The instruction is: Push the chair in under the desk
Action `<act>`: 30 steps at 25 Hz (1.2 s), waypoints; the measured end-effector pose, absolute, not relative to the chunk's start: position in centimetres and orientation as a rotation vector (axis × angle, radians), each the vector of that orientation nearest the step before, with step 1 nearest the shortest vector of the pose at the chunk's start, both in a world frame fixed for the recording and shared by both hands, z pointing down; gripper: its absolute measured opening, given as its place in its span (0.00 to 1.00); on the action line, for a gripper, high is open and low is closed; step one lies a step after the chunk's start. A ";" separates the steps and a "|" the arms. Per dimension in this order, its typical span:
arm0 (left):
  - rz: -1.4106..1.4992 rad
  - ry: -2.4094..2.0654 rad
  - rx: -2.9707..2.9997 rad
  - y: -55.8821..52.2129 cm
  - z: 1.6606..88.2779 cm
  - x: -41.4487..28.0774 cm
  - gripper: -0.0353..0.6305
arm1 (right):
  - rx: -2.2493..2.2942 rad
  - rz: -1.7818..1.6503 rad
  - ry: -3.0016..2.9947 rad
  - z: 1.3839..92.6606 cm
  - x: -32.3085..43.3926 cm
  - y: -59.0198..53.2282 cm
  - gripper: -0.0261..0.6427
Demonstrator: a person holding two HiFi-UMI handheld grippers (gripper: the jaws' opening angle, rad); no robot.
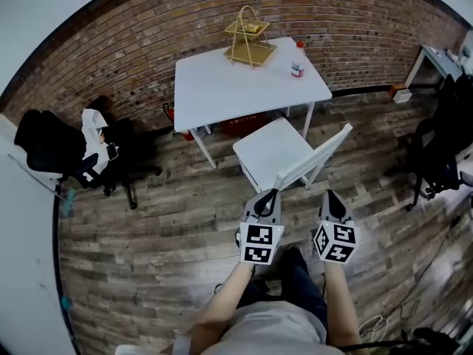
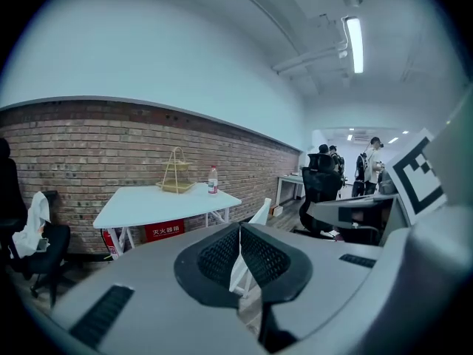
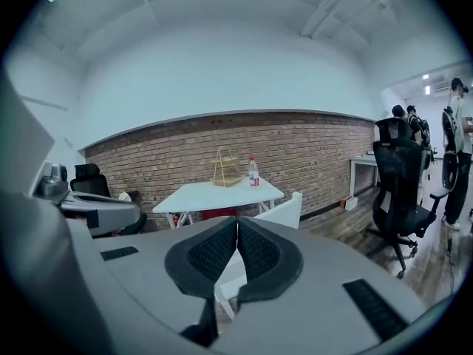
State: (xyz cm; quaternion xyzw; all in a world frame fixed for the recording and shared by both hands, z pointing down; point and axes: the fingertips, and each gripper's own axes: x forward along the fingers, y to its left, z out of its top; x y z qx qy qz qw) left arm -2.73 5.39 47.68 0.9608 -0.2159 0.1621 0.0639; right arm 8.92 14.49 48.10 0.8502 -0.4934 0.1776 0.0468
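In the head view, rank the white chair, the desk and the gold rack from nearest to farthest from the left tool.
1. Chair: just ahead of the left tool, with its back toward the tool.
2. Desk: beyond the chair.
3. Rack: on the desk, at its far edge.

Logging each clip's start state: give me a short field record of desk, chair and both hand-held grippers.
desk: white, carries rack and bottle
chair: white, pulled out in front of desk, set at an angle
left hand-held gripper: shut, empty, close behind chair back, contact unclear
right hand-held gripper: shut, empty, behind chair back, not touching
task state: chair not yet pushed in
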 end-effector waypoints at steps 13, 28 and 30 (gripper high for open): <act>0.562 -0.779 2.839 2.6 49.2 4.8 0.08 | 2.442 0.529 -1.671 48.0 18.8 9.9 0.06; 0.705 -0.879 2.788 1.0 52.2 5.6 0.08 | 2.419 0.653 -1.681 51.7 24.5 8.4 0.06; 0.735 -0.889 2.790 0.6 53.0 5.3 0.08 | 2.410 0.653 -1.689 51.8 24.4 7.7 0.06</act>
